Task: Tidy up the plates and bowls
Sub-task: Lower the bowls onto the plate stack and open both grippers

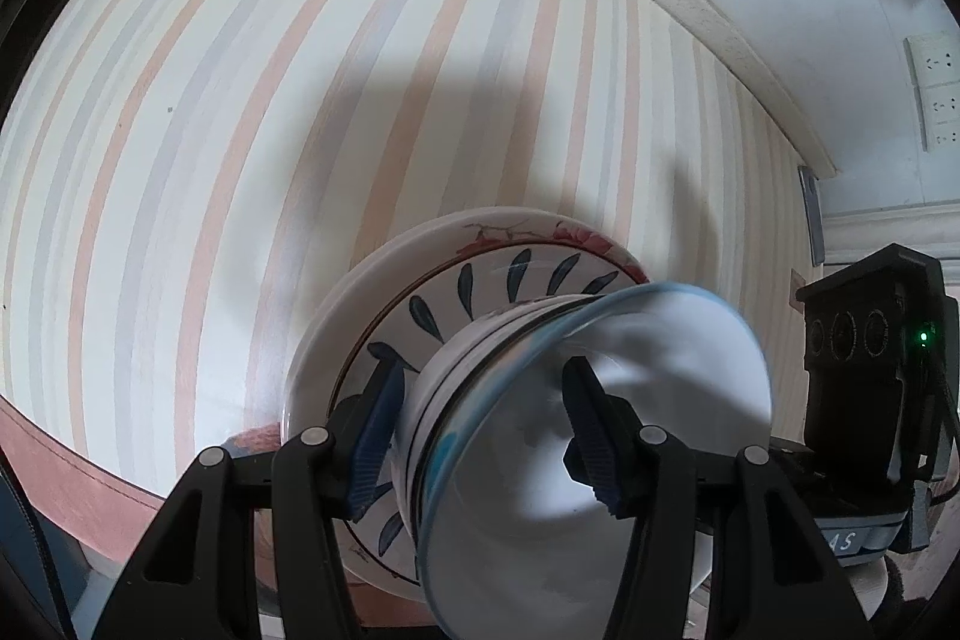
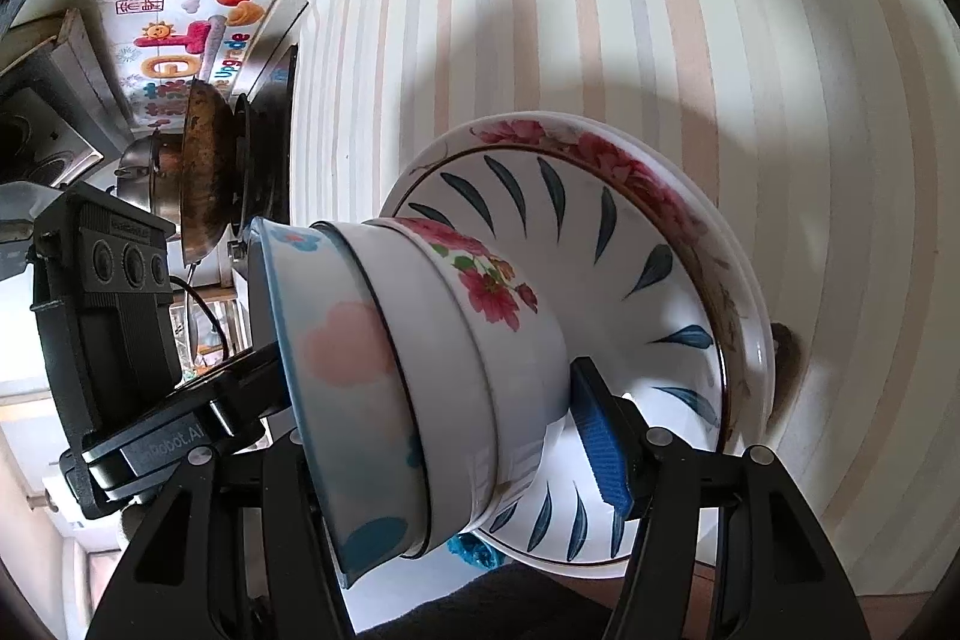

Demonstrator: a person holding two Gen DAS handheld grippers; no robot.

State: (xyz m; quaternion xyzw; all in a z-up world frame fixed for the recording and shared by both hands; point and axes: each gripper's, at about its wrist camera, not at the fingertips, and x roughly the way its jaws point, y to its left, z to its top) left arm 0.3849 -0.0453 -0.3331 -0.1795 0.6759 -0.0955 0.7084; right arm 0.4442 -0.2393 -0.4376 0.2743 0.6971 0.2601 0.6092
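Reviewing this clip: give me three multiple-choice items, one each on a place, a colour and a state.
1. Where does the bowl stack sit?
A. on the stove
B. on the leaf-patterned plate
C. on the bare cloth

2. What colour are the plate's leaf strokes?
A. dark blue
B. yellow
C. orange

3. How do the left tongs stand?
A. clear of all dishes
B. clamped on a plate rim
C. straddling the bowl wall

Key:
1 B: the bowl stack rests on the leaf-patterned plate.
2 A: the leaf strokes are dark blue.
3 C: the left tongs have one finger inside the top bowl and the other outside.
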